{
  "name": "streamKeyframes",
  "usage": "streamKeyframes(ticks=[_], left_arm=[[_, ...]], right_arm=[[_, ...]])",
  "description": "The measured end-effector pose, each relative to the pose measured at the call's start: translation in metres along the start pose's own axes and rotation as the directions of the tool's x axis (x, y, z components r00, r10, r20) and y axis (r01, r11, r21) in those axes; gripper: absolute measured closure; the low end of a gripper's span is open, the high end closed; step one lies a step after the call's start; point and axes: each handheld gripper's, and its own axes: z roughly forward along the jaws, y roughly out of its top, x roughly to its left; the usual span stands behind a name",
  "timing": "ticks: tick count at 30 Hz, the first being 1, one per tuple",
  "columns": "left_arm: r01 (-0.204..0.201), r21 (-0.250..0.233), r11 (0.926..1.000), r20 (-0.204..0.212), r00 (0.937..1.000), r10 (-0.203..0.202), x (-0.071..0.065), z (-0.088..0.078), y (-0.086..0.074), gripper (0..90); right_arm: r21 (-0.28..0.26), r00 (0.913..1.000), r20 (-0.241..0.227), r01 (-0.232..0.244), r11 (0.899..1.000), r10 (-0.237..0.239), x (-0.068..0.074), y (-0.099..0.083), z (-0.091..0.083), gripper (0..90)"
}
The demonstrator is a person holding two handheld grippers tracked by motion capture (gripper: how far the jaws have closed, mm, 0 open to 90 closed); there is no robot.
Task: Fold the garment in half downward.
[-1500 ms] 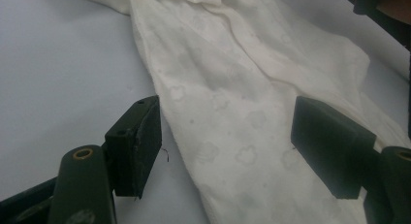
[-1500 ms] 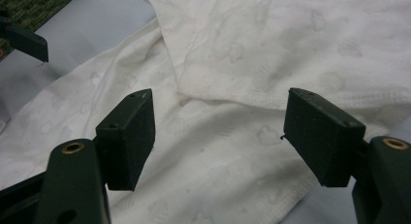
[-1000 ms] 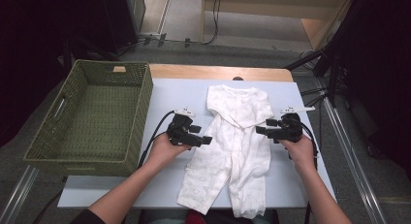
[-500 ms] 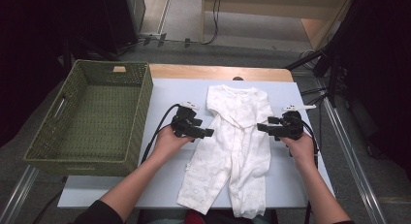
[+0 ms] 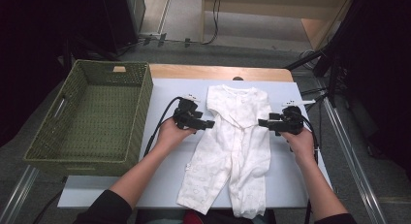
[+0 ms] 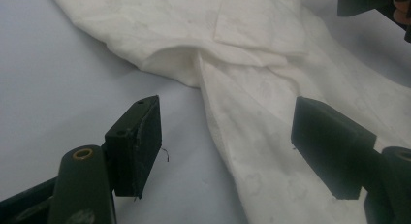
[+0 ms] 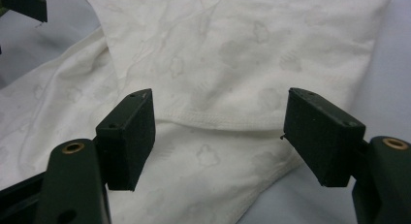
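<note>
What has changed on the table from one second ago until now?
The left gripper moved a little up the table along the romper edge. Nothing was taken hold of or let go. The right gripper, its jaws also open, the romper and the basket stayed put.

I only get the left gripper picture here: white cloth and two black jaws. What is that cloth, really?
Observer: A white baby romper, laid flat on the table, legs toward the person.
Operator: Is anything else on the table?
Observer: A green woven basket stands at the left edge, nothing inside it.
Operator: And the other hand?
Observer: The right gripper sits at the romper's opposite side, jaws open, gripping nothing.
</note>
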Motion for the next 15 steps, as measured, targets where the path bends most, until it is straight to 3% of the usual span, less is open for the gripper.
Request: streamKeyframes(ticks=[12,15], left_arm=[[0.005,-0.013,0.9999,-0.038,0.9992,-0.006,0.014,0.008,0.016,26.9],[0.005,-0.032,0.9995,-0.048,0.9988,-0.006,0.017,0.009,0.020,28.0]], right_arm=[[0.022,0.9990,0.040,0.020,1.000,-0.021,-0.004,0.011,0.010,25.5],[0.015,0.9990,0.044,0.006,1.000,-0.007,-0.007,0.014,0.011,25.5]])
